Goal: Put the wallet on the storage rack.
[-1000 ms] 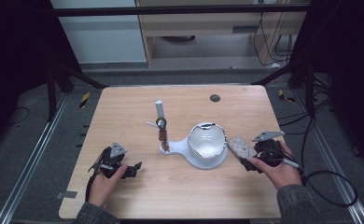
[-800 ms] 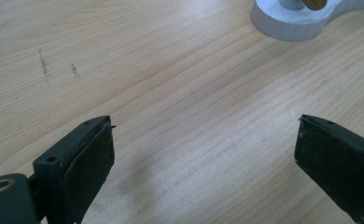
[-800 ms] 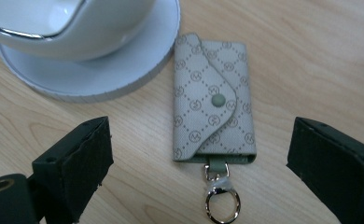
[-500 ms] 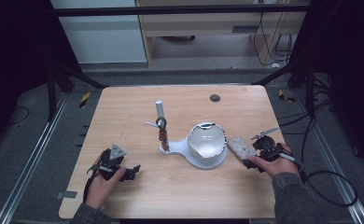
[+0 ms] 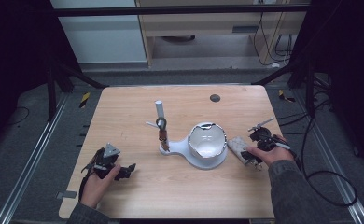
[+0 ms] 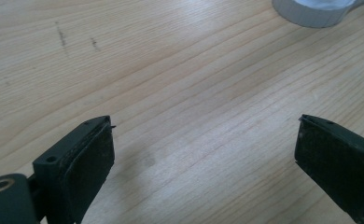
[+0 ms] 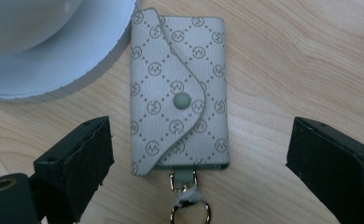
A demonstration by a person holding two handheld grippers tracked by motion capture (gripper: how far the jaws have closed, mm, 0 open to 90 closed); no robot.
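Observation:
A pale patterned key pouch point(image 7: 178, 91) with a snap flap and a metal ring point(image 7: 189, 212) lies flat on the wood, right of a white round base point(image 5: 203, 161) holding a bowl point(image 5: 208, 140). My right gripper point(image 7: 199, 172) is open, its jaws standing either side of the pouch without touching it; the pouch point(image 5: 238, 147) lies just ahead of the right gripper point(image 5: 248, 156) in the high view. A thin post point(image 5: 161, 126) rises from the base's left arm. My left gripper point(image 5: 126, 169) is open over bare wood at the front left, its jaws wide apart in the left gripper view point(image 6: 203, 172).
A small dark disc point(image 5: 214, 98) lies near the table's far edge. The wooden table point(image 5: 124, 112) ends in a dark floor with metal rails on both sides. A black cable point(image 5: 325, 186) trails from the right gripper off the table's right edge.
My right gripper has slid a little nearer the front edge and closer to the pouch. The left hand has shifted slightly; the pouch and bowl have stayed put.

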